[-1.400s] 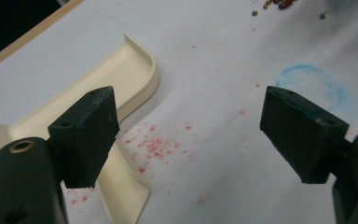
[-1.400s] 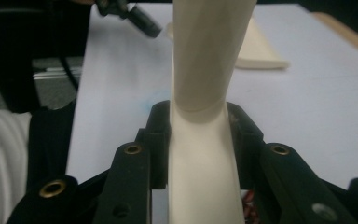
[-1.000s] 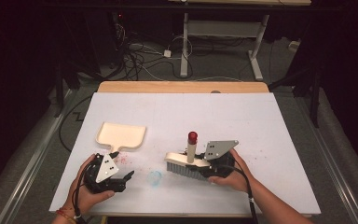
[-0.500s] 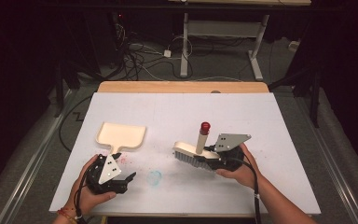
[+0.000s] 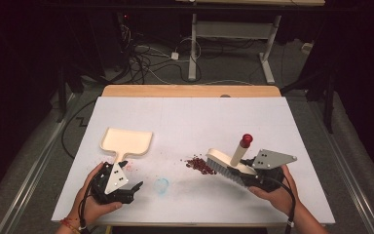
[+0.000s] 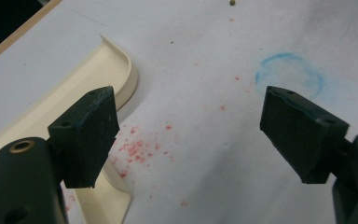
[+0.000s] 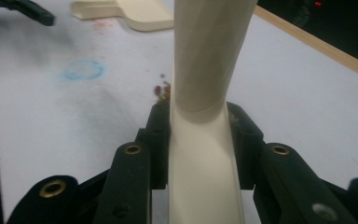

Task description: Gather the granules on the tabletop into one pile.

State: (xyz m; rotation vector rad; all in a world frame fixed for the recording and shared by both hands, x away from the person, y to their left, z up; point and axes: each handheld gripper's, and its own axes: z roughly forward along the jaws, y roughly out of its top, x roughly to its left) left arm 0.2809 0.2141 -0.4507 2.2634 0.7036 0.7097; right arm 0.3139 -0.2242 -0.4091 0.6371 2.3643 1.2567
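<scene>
A cream brush (image 5: 222, 161) with a red-tipped handle is tilted over the white table (image 5: 190, 117), right of centre. My right gripper (image 5: 247, 173) is shut on its back; in the right gripper view the jaws (image 7: 200, 149) clamp the cream body and the brush handle (image 7: 209, 51) rises in front. A small pile of red bits (image 5: 199, 165) lies just left of the bristles. A cream dustpan (image 5: 126, 141) lies flat at the left. My left gripper (image 5: 132, 188) is open beside the pan's handle, and its jaws (image 6: 205, 135) stand wide apart over red crumbs (image 6: 137, 149).
A blue ring mark (image 5: 161, 185) is drawn on the table between the two grippers. Faint red dust (image 5: 128, 166) lies by the dustpan's handle. The table's wooden far edge (image 5: 190, 90) borders a dark floor with cables and a desk frame.
My right gripper has carried the brush to the right and slightly away, and the red bits now show left of the bristles. The left gripper has barely moved.
</scene>
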